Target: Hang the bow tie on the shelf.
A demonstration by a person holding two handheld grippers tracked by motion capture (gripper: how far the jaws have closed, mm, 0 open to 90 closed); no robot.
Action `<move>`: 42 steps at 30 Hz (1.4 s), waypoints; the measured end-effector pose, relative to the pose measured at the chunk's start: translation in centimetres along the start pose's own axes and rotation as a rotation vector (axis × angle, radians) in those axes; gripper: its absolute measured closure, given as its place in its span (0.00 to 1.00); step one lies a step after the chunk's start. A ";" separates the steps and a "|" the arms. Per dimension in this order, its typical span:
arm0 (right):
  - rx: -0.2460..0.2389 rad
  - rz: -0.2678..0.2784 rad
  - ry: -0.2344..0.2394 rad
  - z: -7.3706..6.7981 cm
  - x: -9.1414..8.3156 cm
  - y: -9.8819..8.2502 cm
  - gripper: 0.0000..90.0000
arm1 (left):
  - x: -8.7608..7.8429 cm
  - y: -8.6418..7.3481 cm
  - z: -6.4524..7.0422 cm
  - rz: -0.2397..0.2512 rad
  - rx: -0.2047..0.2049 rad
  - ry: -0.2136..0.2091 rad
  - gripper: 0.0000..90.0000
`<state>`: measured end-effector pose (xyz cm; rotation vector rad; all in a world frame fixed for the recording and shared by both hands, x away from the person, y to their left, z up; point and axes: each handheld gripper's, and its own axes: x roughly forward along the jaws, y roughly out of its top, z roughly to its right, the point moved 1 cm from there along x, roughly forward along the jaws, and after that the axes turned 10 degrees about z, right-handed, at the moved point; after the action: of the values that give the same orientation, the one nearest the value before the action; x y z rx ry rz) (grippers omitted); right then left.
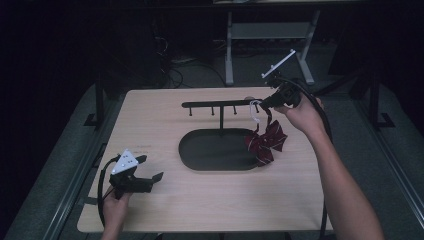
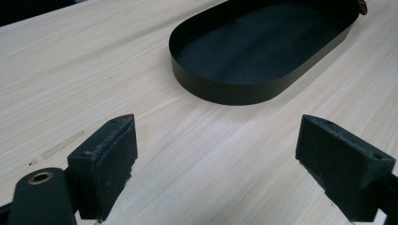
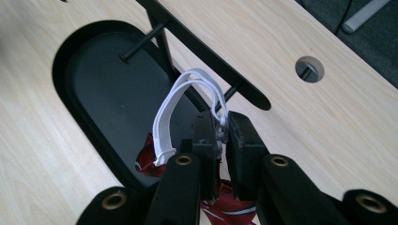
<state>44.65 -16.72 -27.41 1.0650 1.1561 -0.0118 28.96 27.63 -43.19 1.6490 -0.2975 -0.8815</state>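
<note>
A dark red bow hangs from a white elastic strap over the right end of a black oval tray. From the tray rises a post with a black bar that carries several pegs. My right gripper is by the bar's right end, shut on the strap. In the right gripper view the jaws pinch the strap where its ends meet. The loop lies against the bar, and the bow is partly hidden below. My left gripper rests open at the table's front left, jaws wide apart, facing the tray.
The light wooden table has a round cable hole just behind the bar's right end. A grey table frame stands on the dark floor beyond the far edge. Bare wood lies between my left gripper and the tray.
</note>
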 end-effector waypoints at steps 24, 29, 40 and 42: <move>0.020 -0.020 -0.013 0.8 1.2 -0.5 0.91 | 0.0 0.0 0.0 -0.004 0.000 -0.003 0.14; 0.022 -0.026 -0.014 0.9 1.4 -0.7 0.90 | 0.0 0.0 0.1 -0.002 0.000 -0.003 0.14; 0.028 -0.033 -0.011 1.2 1.5 -0.9 0.89 | 0.0 0.1 0.1 0.001 -0.003 -0.002 0.14; 0.029 -0.034 -0.011 1.2 1.6 -0.9 0.89 | 0.0 0.1 0.1 0.002 -0.004 -0.002 0.14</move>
<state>45.79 -17.23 -29.15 1.0699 1.1676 -0.0614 28.93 27.52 -43.14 1.6442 -0.2990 -0.8815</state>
